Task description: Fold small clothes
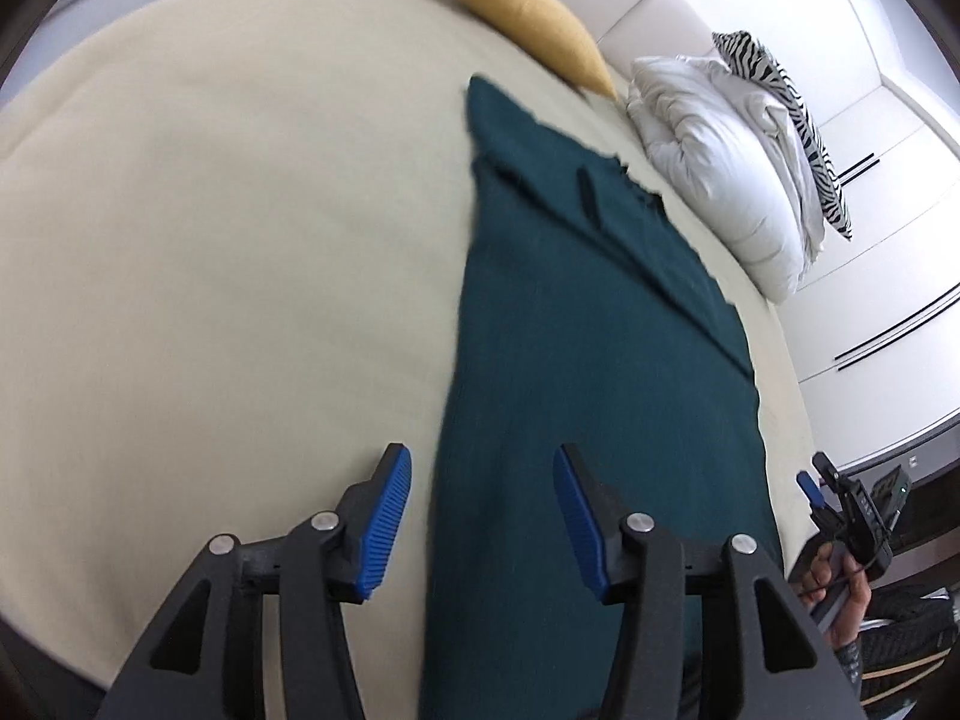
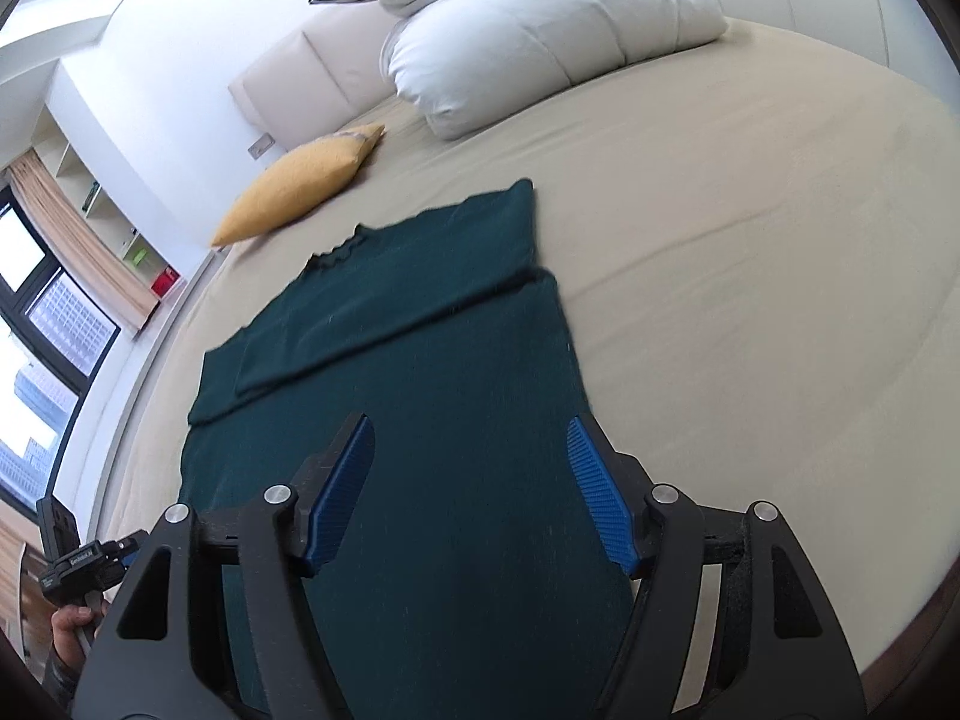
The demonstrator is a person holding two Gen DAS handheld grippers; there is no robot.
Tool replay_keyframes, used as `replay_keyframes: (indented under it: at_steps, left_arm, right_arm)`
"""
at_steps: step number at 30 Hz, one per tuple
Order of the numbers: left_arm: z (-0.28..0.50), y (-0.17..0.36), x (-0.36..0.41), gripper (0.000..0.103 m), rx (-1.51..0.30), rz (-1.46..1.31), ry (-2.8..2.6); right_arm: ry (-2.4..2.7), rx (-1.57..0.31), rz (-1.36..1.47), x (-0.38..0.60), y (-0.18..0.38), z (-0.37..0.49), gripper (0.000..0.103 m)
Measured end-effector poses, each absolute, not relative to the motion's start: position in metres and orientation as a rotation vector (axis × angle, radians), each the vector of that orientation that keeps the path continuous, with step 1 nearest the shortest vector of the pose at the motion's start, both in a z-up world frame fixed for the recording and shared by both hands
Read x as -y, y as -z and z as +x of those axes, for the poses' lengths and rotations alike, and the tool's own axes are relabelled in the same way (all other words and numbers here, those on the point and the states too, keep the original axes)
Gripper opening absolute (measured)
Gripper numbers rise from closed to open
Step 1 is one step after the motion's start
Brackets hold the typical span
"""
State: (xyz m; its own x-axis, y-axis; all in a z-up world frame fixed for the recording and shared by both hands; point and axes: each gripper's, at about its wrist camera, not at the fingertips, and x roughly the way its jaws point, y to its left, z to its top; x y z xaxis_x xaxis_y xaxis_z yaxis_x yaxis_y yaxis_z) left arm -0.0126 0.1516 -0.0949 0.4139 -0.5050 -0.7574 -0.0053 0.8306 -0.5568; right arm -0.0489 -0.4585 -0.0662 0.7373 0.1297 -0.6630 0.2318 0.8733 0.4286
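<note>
Dark green top (image 2: 408, 372) lies flat on bed (image 2: 750, 252), sleeves folded in. L gripper (image 1: 483, 516) and R gripper (image 2: 471, 492) above it, jaws spread, nothing pinched.

The garment (image 2: 408, 420) lying ahead of and beneath the tongs is dark teal — plain, no print. Both tongs are black with ribbed blue pads (image 2: 600, 498). The bed sheet (image 1: 240, 240) is beige. Farther ahead lie a mustard-yellow cushion (image 2: 300, 189), white bedding (image 2: 540, 42) and a black-and-white zebra-striped pillow (image 1: 792, 114).
</note>
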Motion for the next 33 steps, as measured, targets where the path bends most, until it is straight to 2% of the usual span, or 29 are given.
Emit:
replay_keyframes:
  at_steps: [7, 12, 17, 19, 21, 23, 33]
  left_arm:
    - [-0.052, 0.105, -0.16, 0.053, -1.154, -0.571, 0.383]
    - [-0.062, 0.109, -0.159, 0.041, -1.206, -0.569, 0.411]
    - [-0.068, 0.111, -0.154, 0.039, -1.257, -0.568, 0.439]
    - [-0.069, 0.111, -0.151, 0.031, -1.267, -0.549, 0.434]
    - [-0.069, 0.112, -0.15, 0.013, -1.287, -0.543, 0.425]
    - [-0.071, 0.112, -0.15, 0.01, -1.292, -0.539, 0.428]
    - [-0.077, 0.11, -0.151, 0.008, -1.28, -0.513, 0.43]
  right_arm:
    - [0.044, -0.803, 0.606, 0.47, 0.087, -0.089, 0.066]
    - [0.027, -0.848, 0.691, 0.486, 0.096, -0.117, 0.066]
    - [0.024, -0.886, 0.709, 0.496, 0.099, -0.14, 0.066]
    - [0.027, -0.905, 0.715, 0.5, 0.101, -0.149, 0.066]
    - [0.023, -0.918, 0.724, 0.502, 0.103, -0.156, 0.066]
    - [0.017, -0.929, 0.723, 0.503, 0.103, -0.162, 0.066]
    - [-0.009, -1.056, 0.676, 0.5, 0.106, -0.171, 0.066]
